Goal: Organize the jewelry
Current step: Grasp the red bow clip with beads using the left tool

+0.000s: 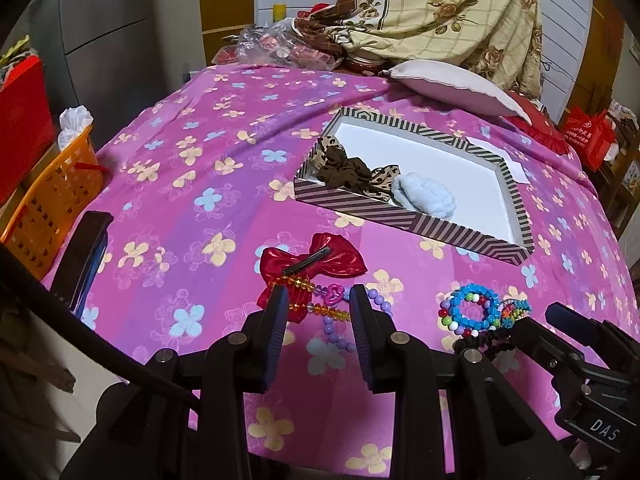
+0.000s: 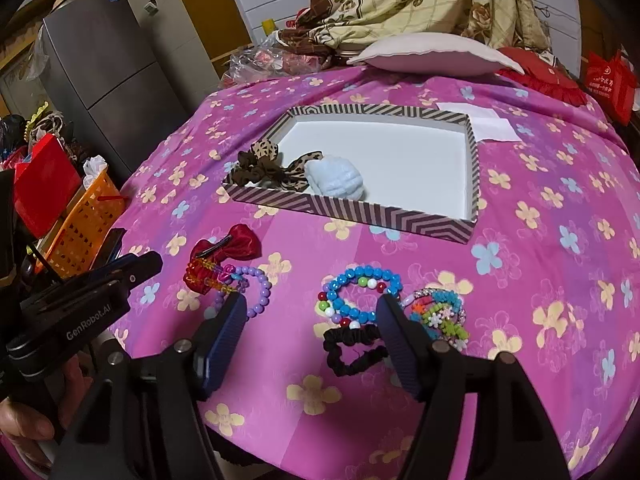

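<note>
Both tools gape empty near the bed's front edge: left tool (image 1: 319, 300) should straddle only the heart-charm bracelet (image 1: 334, 298), clear of the red bow (image 1: 316, 260); right tool (image 2: 312, 312) takes the blue bead bracelet (image 2: 360, 292), not the black scrunchie (image 2: 352, 346), then the striped tray (image 2: 352, 210).

Left gripper (image 1: 319, 300): held with jaws apart, nothing clamped between them.
Between the jaws: a pink heart charm (image 1: 334, 294) and beaded strands (image 1: 320, 308) are seen on the bed cover (image 1: 192, 168).
Red bow (image 1: 316, 260): laid just beyond the fingertips.
Striped box (image 1: 420, 184): set farther back, with a brown scrunchie (image 1: 344, 170) and a blue scrunchie (image 1: 426, 196) inside.
Blue bead bracelet (image 1: 474, 308): placed at right.
</note>
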Tool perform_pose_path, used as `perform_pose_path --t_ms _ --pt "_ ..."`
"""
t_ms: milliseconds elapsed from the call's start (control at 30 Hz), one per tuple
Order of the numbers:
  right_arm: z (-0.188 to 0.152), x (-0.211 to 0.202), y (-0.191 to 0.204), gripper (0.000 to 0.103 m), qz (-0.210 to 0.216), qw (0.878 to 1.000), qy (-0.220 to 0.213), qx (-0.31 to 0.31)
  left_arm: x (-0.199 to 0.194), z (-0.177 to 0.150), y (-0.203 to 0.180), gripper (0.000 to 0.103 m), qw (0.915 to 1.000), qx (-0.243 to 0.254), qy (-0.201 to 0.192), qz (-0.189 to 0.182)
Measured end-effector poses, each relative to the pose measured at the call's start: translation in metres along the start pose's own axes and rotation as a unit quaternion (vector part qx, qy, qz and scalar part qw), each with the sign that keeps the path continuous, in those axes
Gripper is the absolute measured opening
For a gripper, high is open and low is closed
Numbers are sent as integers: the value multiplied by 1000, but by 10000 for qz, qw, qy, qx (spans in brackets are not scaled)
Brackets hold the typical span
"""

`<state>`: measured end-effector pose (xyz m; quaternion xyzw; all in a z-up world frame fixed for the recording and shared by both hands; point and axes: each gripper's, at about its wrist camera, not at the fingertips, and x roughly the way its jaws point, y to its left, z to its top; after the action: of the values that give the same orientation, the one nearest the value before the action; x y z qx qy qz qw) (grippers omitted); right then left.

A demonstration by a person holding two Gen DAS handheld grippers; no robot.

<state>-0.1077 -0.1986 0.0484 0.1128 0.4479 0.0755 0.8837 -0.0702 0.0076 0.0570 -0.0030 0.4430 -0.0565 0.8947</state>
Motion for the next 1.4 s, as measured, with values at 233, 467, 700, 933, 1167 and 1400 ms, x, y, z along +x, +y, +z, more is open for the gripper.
perform_pose_path --t_ms 233,467,700,933,1167,1400 --pt "-3 -2 0 71 8 10000 22 -16 -1 -1 0 52 10000 6 3 -3" --pt "-4 -1 0 71 6 10000 45 -18 0 -6 -2 52 10000 13 27 -7" --pt "-4 3 1 72 -11 9999 101 -24 1 -9 -4 52 10000 16 54 -1" --pt "-4 6 0 72 -8 9999 131 -16 7 -9 -4 52 9999 19 114 -4" --pt "-5 12 -2 72 -11 9998 203 -5 12 -7 -1 52 9998 14 193 4" --pt "-6 17 -7 72 -69 9996 289 -5 16 0 19 52 9989 -308 303 -193"
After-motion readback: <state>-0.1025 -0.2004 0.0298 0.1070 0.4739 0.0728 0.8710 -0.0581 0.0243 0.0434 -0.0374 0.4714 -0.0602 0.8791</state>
